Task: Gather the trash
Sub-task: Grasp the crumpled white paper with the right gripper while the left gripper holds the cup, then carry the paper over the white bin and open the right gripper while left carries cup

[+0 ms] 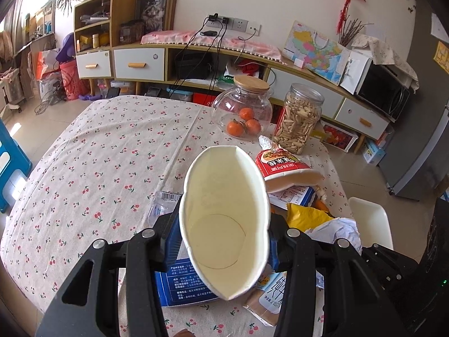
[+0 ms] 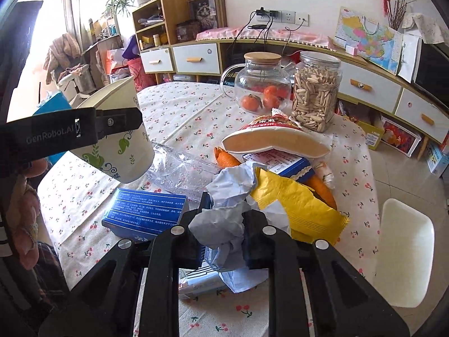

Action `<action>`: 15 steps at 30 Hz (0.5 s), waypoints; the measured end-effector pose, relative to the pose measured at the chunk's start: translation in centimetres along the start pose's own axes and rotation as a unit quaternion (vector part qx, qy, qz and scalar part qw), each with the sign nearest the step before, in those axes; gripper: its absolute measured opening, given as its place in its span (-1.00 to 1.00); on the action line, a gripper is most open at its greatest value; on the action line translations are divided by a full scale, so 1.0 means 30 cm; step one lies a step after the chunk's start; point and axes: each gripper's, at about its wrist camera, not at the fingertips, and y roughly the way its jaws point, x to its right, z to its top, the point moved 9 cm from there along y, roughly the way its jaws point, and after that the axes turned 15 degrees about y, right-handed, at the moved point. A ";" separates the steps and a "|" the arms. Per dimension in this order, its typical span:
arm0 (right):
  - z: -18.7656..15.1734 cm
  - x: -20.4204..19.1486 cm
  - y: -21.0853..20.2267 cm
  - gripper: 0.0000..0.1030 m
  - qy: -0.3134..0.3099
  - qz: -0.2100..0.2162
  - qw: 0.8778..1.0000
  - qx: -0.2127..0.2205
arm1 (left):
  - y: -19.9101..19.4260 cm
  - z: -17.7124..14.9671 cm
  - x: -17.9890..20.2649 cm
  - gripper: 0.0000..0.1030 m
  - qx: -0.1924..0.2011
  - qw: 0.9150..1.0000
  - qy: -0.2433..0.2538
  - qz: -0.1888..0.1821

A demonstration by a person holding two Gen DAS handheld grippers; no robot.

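My left gripper (image 1: 224,241) squeezes one smooth paper cup (image 1: 224,219) oval; my right gripper (image 2: 221,233), at three o'clock, pinches one crumpled tissue (image 2: 224,210).

Matt paper cup (image 1: 224,219); crumpled, rough paper wad (image 2: 227,216); glossy yellow foil wrapper (image 2: 297,210) beside the wad; printed cloth on the counter (image 1: 106,151); clear glass jug (image 1: 244,112), wooden lid.

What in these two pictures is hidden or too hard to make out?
- Left wrist view: the paper cup hides the trash behind it.
- Right wrist view: the crumpled paper covers the wrapper beneath; its print is unreadable.
- Both views: the blue box text is too small.
- The flattened noodle bowl covers the pile under it.
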 end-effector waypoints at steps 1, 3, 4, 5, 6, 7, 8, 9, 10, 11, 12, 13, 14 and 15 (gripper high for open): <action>0.008 0.009 -0.006 -0.65 0.003 -0.004 1.000 0.005 | 0.000 0.003 0.002 -0.09 0.001 1.000 -0.002 -0.001; 0.025 0.030 -0.022 -0.65 0.008 -0.014 1.000 0.017 | -0.002 0.008 0.012 -0.09 0.005 1.000 -0.003 -0.003; 0.036 0.045 -0.032 -0.65 0.010 -0.021 0.999 0.024 | -0.001 0.011 0.019 -0.09 0.007 1.000 -0.003 -0.004; 0.047 0.062 -0.042 -0.65 0.012 -0.027 0.999 0.031 | -0.001 0.014 0.026 -0.09 0.009 1.000 -0.002 -0.004; 0.056 0.081 -0.052 -0.65 0.014 -0.033 0.999 0.036 | 0.000 0.016 0.033 -0.09 0.011 1.000 -0.002 -0.004; 0.065 0.100 -0.063 -0.64 0.018 -0.038 0.998 0.042 | 0.001 0.018 0.039 -0.09 0.013 1.000 -0.001 -0.005; 0.075 0.121 -0.075 -0.64 0.022 -0.043 0.998 0.047 | 0.001 0.019 0.046 -0.09 0.014 1.000 -0.002 -0.005; 0.086 0.144 -0.085 -0.64 0.028 -0.048 0.997 0.051 | 0.001 0.021 0.054 -0.09 0.015 1.000 -0.002 -0.006; 0.096 0.168 -0.096 -0.64 0.034 -0.054 0.996 0.055 | 0.001 0.023 0.062 -0.09 0.017 1.000 -0.002 -0.008; 0.105 0.192 -0.106 -0.64 0.041 -0.058 0.996 0.059 | 0.000 0.028 0.071 -0.09 0.019 1.000 -0.002 -0.009; 0.114 0.217 -0.116 -0.64 0.047 -0.062 0.995 0.064 | -0.002 0.032 0.079 -0.09 0.022 1.000 -0.002 -0.011; 0.122 0.240 -0.127 -0.64 0.054 -0.067 0.994 0.068 | -0.004 0.037 0.089 -0.09 0.025 1.000 0.000 -0.012; 0.130 0.265 -0.139 -0.64 0.059 -0.072 0.993 0.072 | -0.007 0.042 0.099 -0.09 0.027 1.000 0.002 -0.014; 0.136 0.290 -0.152 -0.64 0.064 -0.077 0.992 0.077 | -0.010 0.048 0.110 -0.09 0.030 0.999 0.004 -0.017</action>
